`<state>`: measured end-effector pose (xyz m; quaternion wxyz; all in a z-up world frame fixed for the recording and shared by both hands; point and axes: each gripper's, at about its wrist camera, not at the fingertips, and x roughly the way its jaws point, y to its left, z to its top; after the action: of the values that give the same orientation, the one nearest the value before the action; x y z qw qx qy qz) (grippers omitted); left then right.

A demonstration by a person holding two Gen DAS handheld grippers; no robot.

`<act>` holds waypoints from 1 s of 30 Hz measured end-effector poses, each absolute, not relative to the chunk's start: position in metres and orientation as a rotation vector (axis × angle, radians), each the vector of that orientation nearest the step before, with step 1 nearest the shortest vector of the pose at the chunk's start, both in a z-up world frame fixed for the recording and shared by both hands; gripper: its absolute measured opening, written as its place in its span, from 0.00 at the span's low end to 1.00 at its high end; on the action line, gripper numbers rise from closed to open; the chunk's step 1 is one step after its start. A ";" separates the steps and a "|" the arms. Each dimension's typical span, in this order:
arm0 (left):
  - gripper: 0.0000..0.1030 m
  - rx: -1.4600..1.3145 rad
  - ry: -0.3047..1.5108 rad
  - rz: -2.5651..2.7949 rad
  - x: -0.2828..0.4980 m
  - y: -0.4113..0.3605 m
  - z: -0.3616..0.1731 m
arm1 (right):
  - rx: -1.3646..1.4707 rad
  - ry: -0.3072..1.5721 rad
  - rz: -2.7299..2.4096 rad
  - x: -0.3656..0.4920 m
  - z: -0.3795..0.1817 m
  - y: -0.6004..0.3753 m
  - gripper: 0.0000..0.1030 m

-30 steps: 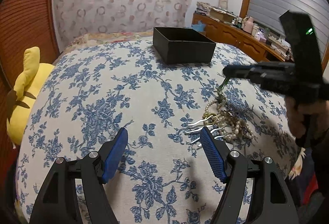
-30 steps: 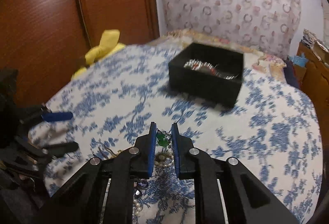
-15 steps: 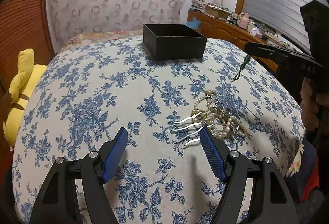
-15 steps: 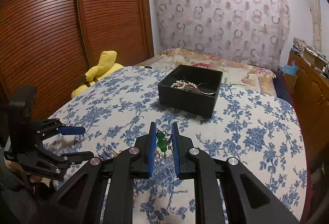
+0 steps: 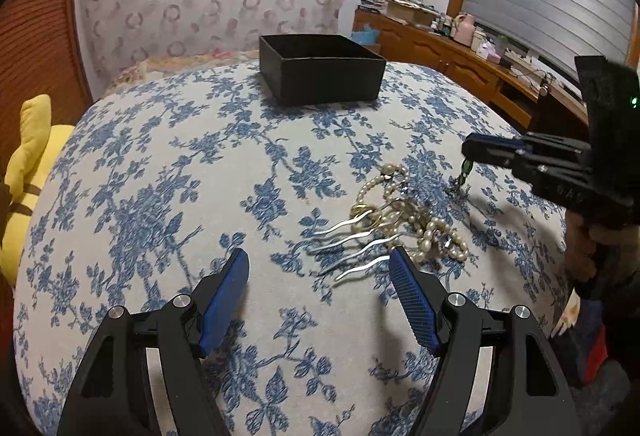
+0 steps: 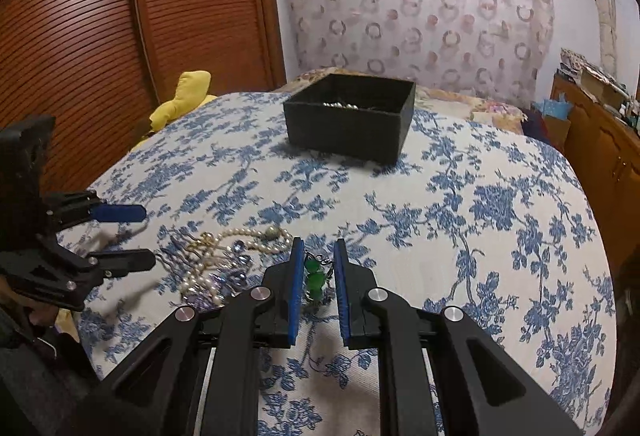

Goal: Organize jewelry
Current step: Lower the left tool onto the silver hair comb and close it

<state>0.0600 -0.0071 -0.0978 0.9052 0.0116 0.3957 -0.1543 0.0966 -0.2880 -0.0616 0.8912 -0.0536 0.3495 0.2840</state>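
Note:
A black open box [image 5: 320, 69] stands at the far side of the blue-flowered bed cover [image 5: 160, 175]; in the right wrist view the box [image 6: 348, 123] holds some pearls and metal pieces. A pile of pearl strands and a silver hair comb [image 5: 396, 228] lies on the cover. My left gripper [image 5: 318, 276] is open and empty, just short of the comb. My right gripper [image 6: 318, 272] has its jaws slightly apart around a green bead earring [image 6: 314, 276], whose lower end rests on the cover. The earring also shows in the left wrist view [image 5: 464, 171].
A yellow plush toy [image 5: 28, 163] lies at the left edge of the bed. A wooden sideboard [image 5: 460, 55] with clutter runs along the right wall. A slatted wooden wardrobe [image 6: 120, 35] stands on the left.
My right gripper has come down with the green earring from mid-air to the cover beside the pearl pile, and its jaws have opened a little. My left gripper has stayed open near the comb.

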 end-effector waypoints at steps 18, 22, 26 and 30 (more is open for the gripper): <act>0.29 0.078 0.841 -0.428 0.095 -0.043 -0.100 | -0.042 0.738 0.616 0.100 -0.071 -0.296 0.16; 0.22 0.079 0.852 -0.418 0.096 -0.040 -0.102 | -0.038 0.734 0.617 0.100 -0.070 -0.298 0.16; 0.10 0.037 0.862 -0.423 0.096 -0.027 -0.103 | -0.038 0.732 0.618 0.099 -0.070 -0.298 0.16; 0.02 0.001 0.874 -0.436 0.097 -0.015 -0.105 | -0.038 0.732 0.617 0.099 -0.070 -0.298 0.16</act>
<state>0.0972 -0.0154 -0.1046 0.8831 0.0002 0.4198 -0.2094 0.0992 -0.2977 -0.0696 0.8874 -0.0184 0.3520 0.2969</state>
